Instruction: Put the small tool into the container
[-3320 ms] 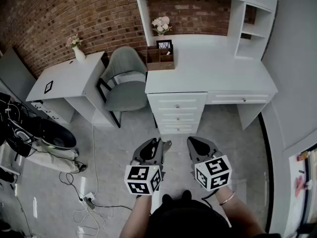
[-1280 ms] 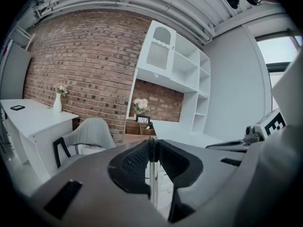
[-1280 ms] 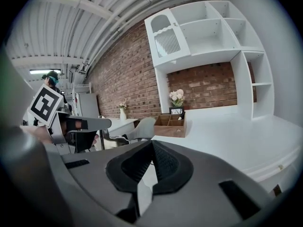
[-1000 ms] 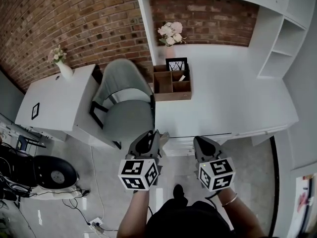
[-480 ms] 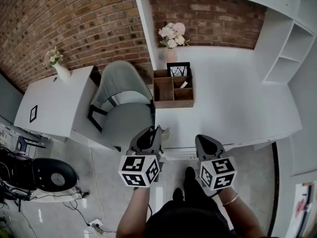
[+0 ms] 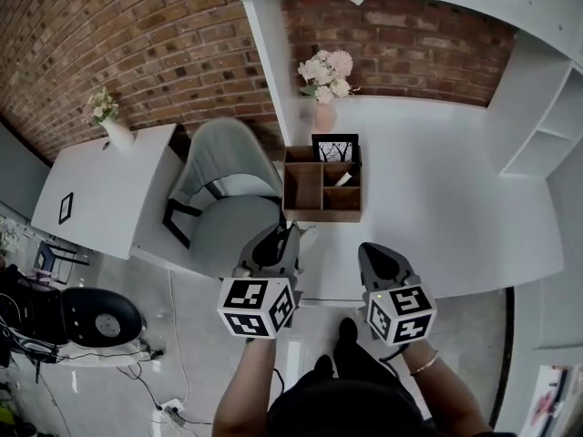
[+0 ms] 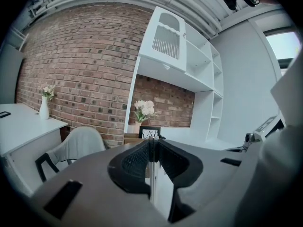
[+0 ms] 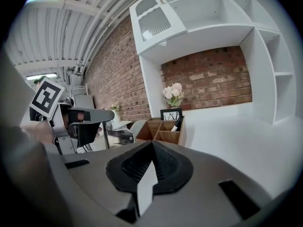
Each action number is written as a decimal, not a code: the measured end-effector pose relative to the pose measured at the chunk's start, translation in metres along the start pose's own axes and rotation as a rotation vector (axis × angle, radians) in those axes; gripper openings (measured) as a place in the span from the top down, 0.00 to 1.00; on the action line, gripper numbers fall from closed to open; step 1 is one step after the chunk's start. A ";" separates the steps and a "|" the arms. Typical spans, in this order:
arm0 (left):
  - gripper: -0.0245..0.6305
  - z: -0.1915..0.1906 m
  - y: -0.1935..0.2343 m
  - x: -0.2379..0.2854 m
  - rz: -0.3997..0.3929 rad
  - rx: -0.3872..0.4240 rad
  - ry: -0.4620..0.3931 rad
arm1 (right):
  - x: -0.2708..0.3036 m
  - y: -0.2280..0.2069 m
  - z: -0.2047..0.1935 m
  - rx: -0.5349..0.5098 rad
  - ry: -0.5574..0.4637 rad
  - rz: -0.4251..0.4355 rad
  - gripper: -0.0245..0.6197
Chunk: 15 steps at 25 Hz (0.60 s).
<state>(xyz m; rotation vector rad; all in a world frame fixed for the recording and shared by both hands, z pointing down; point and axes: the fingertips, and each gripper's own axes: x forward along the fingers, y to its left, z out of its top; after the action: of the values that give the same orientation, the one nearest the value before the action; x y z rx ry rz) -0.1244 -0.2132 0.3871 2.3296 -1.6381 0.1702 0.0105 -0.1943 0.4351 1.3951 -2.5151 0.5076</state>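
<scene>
While left tongs (image 6: 291, 232) clamp small tool (image 6: 305, 237) and right tongs (image 6: 370, 249) sit closed, empty, we hover at desk (image 6: 437, 208) edge; box (image 6: 322, 192) at frame centre unreached, drop-in not done.

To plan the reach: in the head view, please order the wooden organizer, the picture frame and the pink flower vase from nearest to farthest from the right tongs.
1. wooden organizer, on the desk, ahead-left of the right tongs.
2. picture frame, directly behind the organizer.
3. pink flower vase, farthest back, by the brick wall.
</scene>
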 end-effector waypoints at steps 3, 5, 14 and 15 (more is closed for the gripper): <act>0.86 0.011 0.007 0.018 0.008 0.001 -0.009 | 0.012 -0.010 0.007 0.003 0.002 0.013 0.96; 0.86 0.020 0.012 0.029 0.014 -0.006 -0.018 | 0.019 -0.017 0.011 0.004 0.002 0.017 0.96; 0.86 0.055 0.026 0.079 0.023 -0.001 -0.045 | 0.048 -0.046 0.021 0.024 0.022 0.017 0.96; 0.86 0.058 0.027 0.084 0.023 0.000 -0.047 | 0.051 -0.048 0.021 0.026 0.023 0.017 0.96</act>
<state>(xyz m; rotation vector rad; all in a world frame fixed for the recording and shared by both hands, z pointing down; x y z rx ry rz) -0.1245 -0.3146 0.3584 2.3328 -1.6867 0.1216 0.0244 -0.2655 0.4427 1.3706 -2.5129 0.5585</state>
